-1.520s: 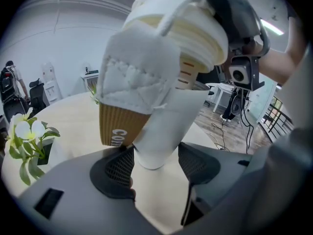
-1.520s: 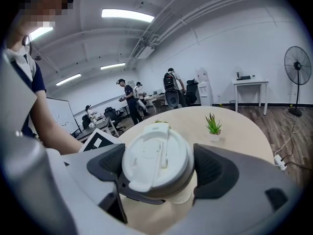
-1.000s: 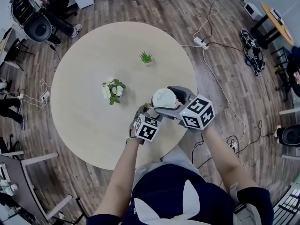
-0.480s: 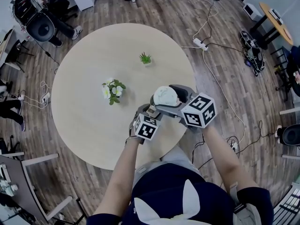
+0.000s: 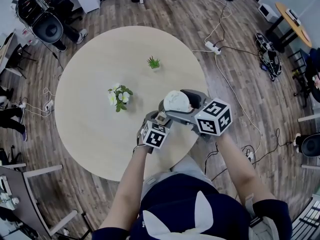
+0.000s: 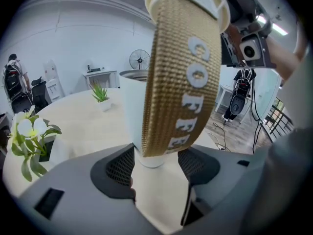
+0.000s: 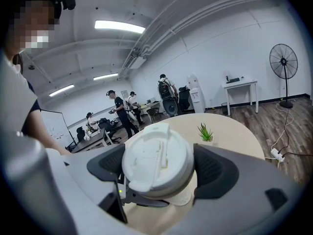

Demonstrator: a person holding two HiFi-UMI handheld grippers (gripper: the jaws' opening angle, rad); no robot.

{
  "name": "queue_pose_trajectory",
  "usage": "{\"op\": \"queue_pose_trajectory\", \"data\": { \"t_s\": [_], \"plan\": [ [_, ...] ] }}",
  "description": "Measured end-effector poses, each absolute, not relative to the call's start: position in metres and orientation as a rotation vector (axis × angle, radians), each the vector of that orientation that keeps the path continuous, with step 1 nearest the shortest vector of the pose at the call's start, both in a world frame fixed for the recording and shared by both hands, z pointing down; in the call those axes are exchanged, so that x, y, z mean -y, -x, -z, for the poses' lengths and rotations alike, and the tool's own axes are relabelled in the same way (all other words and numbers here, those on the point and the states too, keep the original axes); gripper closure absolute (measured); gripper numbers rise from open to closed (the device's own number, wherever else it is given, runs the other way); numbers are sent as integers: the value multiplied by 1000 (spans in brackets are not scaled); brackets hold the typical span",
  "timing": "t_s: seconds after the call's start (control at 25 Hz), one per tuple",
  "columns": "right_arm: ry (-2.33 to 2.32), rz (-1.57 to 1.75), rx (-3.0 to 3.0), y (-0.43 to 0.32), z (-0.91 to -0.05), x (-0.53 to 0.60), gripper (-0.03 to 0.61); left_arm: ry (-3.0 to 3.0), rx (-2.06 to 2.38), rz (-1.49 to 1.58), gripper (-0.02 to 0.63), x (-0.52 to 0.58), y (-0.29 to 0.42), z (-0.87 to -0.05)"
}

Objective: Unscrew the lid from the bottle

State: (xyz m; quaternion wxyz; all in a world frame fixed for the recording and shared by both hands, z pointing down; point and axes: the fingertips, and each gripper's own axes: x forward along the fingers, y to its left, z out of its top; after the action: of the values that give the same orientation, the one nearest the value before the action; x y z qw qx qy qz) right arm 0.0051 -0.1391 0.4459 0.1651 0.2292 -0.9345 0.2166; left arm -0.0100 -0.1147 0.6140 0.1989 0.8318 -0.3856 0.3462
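The bottle is a paper cup (image 6: 178, 82) with a brown ribbed sleeve marked COFFEE and a white lid (image 7: 156, 165). It is held tilted above the near edge of the round table (image 5: 100, 64). My left gripper (image 6: 156, 168) is shut on the cup's narrow base, a pad on each side. My right gripper (image 7: 159, 169) is shut on the lid, its pads against the rim from both sides. In the head view the lid (image 5: 175, 100) shows between the right gripper's (image 5: 181, 106) jaws, with the left gripper (image 5: 161, 116) just below. I cannot tell whether the lid has come off the rim.
A white flower sprig (image 5: 120, 96) and a small green plant (image 5: 153, 62) stand on the table beyond the cup. A power strip with cables (image 5: 215, 46) lies on the wood floor to the right. Chairs and other people (image 7: 120, 114) are farther off.
Both grippers stay shut on the cup and lid. The right gripper has shifted very slightly to the right; the left has hardly moved.
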Motion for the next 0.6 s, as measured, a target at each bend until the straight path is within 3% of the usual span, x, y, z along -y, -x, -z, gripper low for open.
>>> {"op": "queue_pose_trajectory", "data": {
  "t_s": [0.6],
  "plan": [
    [-690,-746,2739,-24,-423,144,143,-2313,1082,-977,328,117,9,-612]
  ]
}}
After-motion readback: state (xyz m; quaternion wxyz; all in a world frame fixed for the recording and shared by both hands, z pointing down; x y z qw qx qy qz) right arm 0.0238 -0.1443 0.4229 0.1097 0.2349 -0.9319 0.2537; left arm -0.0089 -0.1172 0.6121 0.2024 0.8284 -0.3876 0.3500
